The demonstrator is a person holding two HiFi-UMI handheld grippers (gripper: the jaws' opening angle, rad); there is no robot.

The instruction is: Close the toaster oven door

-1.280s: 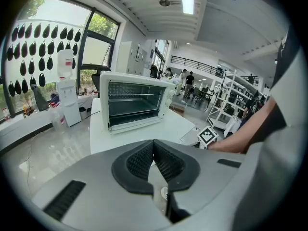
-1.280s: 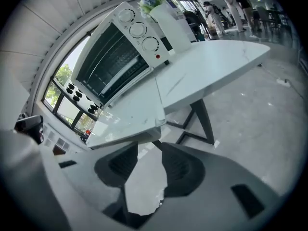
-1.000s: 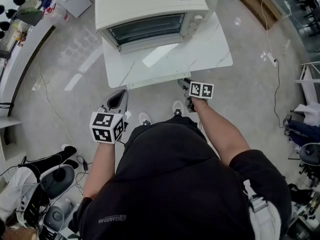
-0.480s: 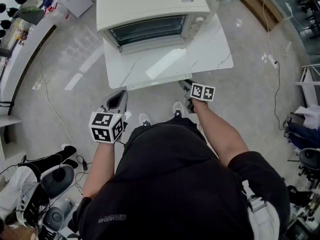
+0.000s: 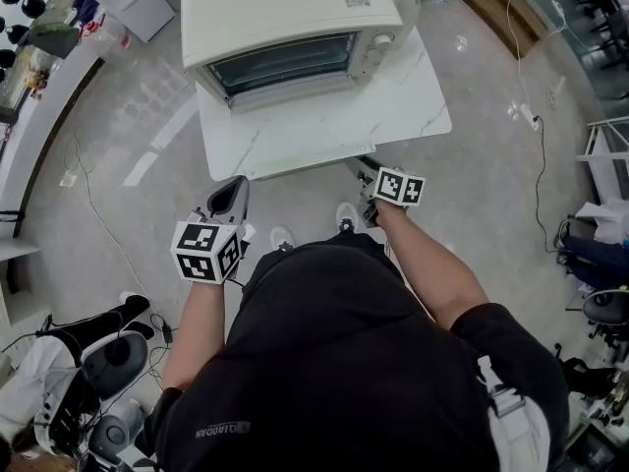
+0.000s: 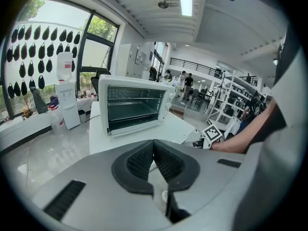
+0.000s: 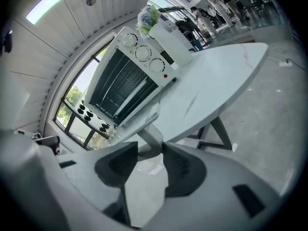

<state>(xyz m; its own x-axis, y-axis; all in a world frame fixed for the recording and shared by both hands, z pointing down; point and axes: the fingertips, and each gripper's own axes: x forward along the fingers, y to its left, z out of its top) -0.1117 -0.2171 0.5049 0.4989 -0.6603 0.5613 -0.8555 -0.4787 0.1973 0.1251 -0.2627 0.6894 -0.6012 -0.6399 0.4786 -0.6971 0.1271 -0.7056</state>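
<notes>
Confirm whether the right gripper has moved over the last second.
Yes, slightly. In the head view the right gripper has drawn back from the near edge of the table toward the person, so the gap is wider.

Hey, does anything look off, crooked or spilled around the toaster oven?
Nothing stands out. The toaster oven sits upright on the white table, its door looks shut, and no spill shows on the tabletop.
</notes>
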